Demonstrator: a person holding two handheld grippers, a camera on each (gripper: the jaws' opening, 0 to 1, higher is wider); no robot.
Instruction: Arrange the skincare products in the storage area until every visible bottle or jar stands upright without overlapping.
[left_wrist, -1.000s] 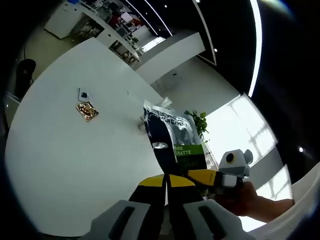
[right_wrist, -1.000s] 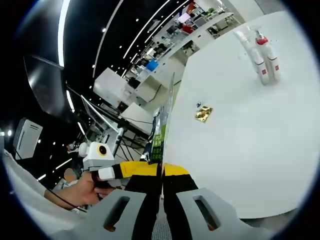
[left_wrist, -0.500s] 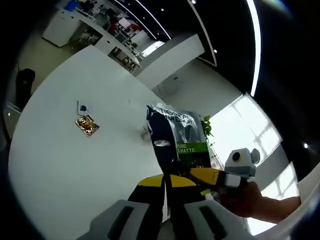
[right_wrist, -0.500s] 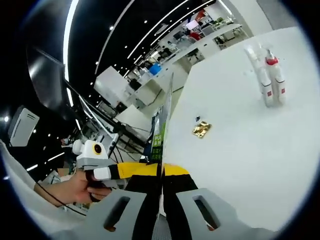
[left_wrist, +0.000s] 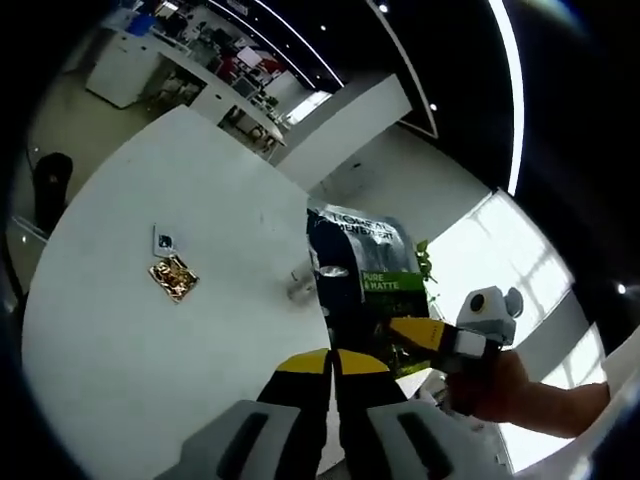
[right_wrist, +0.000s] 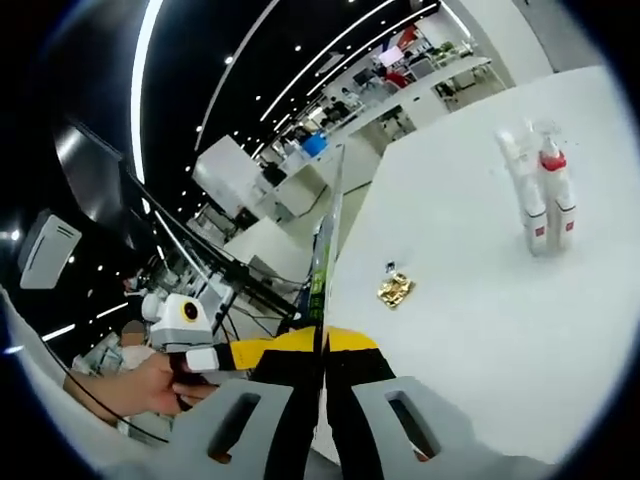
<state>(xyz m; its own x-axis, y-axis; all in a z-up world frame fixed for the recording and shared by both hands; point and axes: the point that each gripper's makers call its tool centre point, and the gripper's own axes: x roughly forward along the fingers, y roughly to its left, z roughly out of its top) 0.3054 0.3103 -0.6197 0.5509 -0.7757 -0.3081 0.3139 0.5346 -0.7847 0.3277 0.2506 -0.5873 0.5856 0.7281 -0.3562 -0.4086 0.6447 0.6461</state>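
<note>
I hold a flat dark sachet (left_wrist: 362, 278) with a green band up above the white tabletop (left_wrist: 150, 340), pinched between both tools. My left tool (left_wrist: 333, 362) is clenched on its lower edge, and my right tool (right_wrist: 322, 345) is clamped on the same packet, seen edge-on in the right gripper view. Well off across the tabletop, two white bottles (right_wrist: 546, 200) stand upright, touching, one with a red collar. A small gold packet (left_wrist: 174, 277) lies flat near a little white sachet (left_wrist: 165, 240). A clear jar (left_wrist: 299, 287) sits just behind the packet.
</note>
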